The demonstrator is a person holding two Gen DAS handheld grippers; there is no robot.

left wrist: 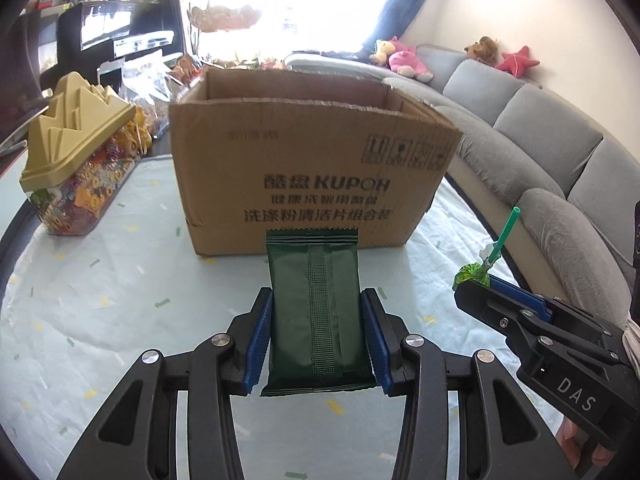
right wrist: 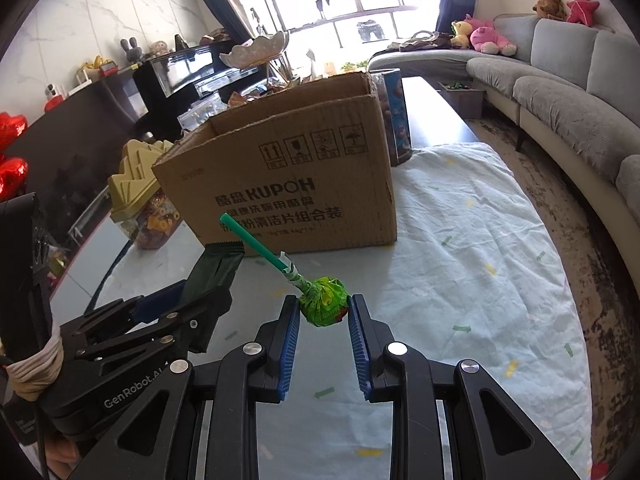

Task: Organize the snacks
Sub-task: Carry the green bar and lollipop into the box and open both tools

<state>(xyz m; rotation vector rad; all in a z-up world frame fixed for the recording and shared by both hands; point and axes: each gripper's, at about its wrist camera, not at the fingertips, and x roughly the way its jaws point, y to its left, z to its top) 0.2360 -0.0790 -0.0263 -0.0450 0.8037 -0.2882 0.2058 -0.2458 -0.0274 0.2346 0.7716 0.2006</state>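
My left gripper (left wrist: 316, 300) is shut on a dark green snack packet (left wrist: 318, 312), which stands up between the blue pads with its sealed top near the box. An open cardboard box (left wrist: 308, 160) stands just ahead on the cloth-covered table (left wrist: 100, 300). My right gripper (right wrist: 325, 304) is shut on a green-wrapped lollipop (right wrist: 324, 306), its green stick slanting up to the left. In the left wrist view the right gripper (left wrist: 470, 284) comes in from the right with the lollipop (left wrist: 474, 274). In the right wrist view the left gripper (right wrist: 200, 292) and its packet (right wrist: 214, 272) sit at the left.
A clear jar with a yellow lid (left wrist: 76, 168) full of colourful sweets stands left of the box. A grey sofa (left wrist: 540, 152) with soft toys curves along the right. A blue printed tin (right wrist: 394, 112) stands behind the box. Bags and a tiered stand crowd the far table end.
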